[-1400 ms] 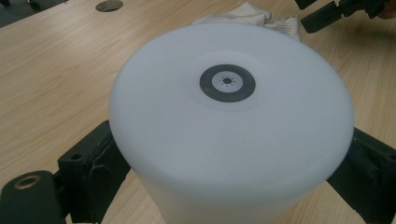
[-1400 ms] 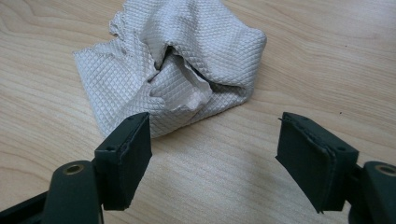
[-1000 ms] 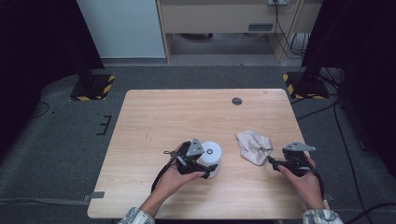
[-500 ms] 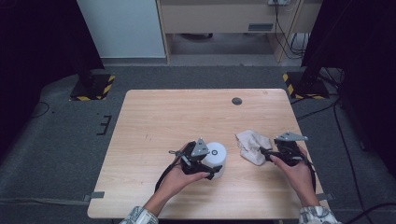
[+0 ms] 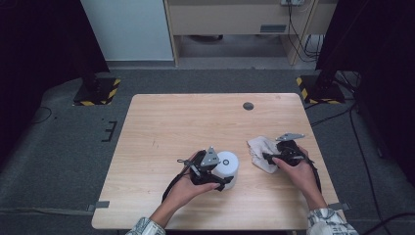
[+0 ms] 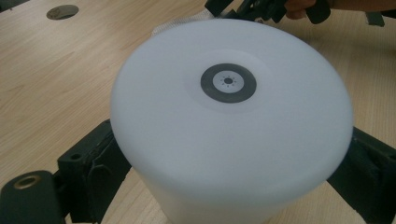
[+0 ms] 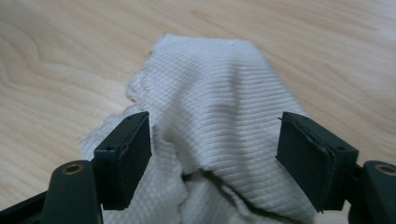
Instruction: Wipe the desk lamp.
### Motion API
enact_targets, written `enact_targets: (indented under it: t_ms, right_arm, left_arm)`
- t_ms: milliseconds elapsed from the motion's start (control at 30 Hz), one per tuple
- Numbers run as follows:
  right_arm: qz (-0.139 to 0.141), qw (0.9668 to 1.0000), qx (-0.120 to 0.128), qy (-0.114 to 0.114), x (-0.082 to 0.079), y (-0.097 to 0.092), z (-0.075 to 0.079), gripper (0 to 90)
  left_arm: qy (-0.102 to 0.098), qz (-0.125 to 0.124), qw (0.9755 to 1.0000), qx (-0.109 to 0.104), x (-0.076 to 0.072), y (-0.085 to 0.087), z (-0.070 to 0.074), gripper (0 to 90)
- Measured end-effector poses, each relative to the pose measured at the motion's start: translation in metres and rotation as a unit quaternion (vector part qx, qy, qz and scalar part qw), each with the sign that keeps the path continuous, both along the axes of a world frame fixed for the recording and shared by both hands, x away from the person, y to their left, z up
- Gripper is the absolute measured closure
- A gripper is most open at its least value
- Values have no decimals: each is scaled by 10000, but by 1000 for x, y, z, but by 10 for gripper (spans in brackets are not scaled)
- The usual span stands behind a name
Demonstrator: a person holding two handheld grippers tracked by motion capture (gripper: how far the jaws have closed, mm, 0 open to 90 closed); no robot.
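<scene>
The white cloth [image 7: 219, 116] lay crumpled between the jaws of our right gripper [image 7: 215, 154], which had just been opening and stood wide, their pads clear of the fabric. Our left gripper [image 5: 215, 175] clamped a white cylinder [image 6: 231, 116] from both sides, standing upright on the wooden table [image 5: 195, 117]. The cloth sat near the table's right edge, just beside the cylinder. A dark round disc [image 5: 248, 105] lay well apart, toward the far edge.
</scene>
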State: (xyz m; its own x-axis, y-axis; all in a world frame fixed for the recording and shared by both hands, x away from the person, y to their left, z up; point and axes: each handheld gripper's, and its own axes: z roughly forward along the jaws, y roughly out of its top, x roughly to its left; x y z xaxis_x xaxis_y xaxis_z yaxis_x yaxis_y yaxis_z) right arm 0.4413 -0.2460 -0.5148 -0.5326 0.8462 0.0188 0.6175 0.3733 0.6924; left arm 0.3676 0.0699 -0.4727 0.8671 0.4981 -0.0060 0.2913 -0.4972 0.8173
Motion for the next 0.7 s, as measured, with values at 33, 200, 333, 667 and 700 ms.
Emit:
enact_targets:
  t_ms: [33, 200, 333, 667, 700]
  right_arm:
    - [97, 9999, -65, 65, -1, 4, -3, 256]
    - [155, 9995, -214, 173, -2, 10, -7, 261]
    - [137, 9995, -242, 163, -5, 10, -10, 283]
    - [220, 9995, -203, -32, -6, 2, -9, 694]
    - [212, 9997, -93, 9, -6, 0, -9, 748]
  left_arm:
    - [-21, 9, 10000, -74, -1, 2, 2, 72]
    - [-73, 28, 9998, -174, -3, 6, 6, 63]
    - [-52, 3, 9998, -202, -3, 9, 7, 63]
    - [-14, -31, 9998, -171, -7, 13, 4, 63]
    - [-27, -36, 9999, -155, -8, 14, 3, 64]
